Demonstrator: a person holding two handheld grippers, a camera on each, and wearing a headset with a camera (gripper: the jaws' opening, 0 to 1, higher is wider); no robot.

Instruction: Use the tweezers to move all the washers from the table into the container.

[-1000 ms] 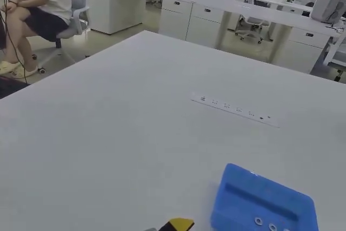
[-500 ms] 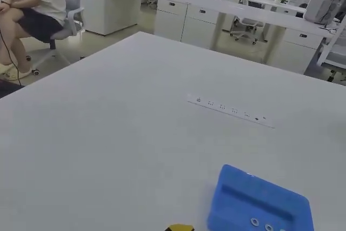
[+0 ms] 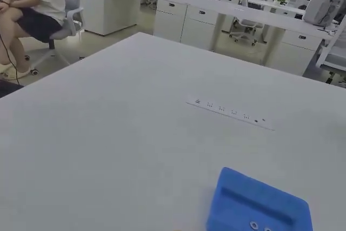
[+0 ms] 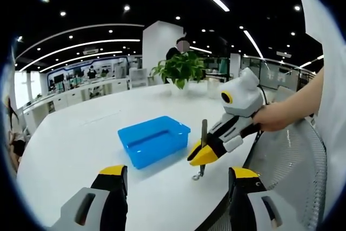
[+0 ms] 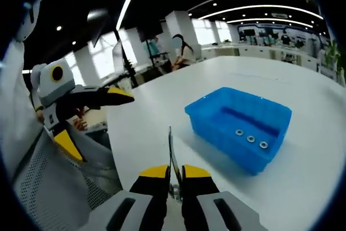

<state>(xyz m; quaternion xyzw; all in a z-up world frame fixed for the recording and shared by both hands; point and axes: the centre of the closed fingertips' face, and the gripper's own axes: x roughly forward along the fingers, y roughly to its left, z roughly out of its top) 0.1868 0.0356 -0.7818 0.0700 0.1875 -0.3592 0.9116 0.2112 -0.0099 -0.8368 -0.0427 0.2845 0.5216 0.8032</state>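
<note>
The blue container sits at the near right of the white table, with small washers on its floor. In the right gripper view three washers lie in the container. My right gripper is shut on thin metal tweezers, which point up towards the container. In the left gripper view my left gripper stands open and holds nothing. A hand holds the right gripper with the tweezers just right of the container. The open left gripper shows at the left.
A flush power strip runs across the table behind the container. A person sits on a chair past the far left edge. A potted plant stands on the table beyond the container. Desks line the room behind.
The head view has shifted slightly, so the container sits lower in it. A yellow gripper tip at the bottom edge has dropped out of the picture.
</note>
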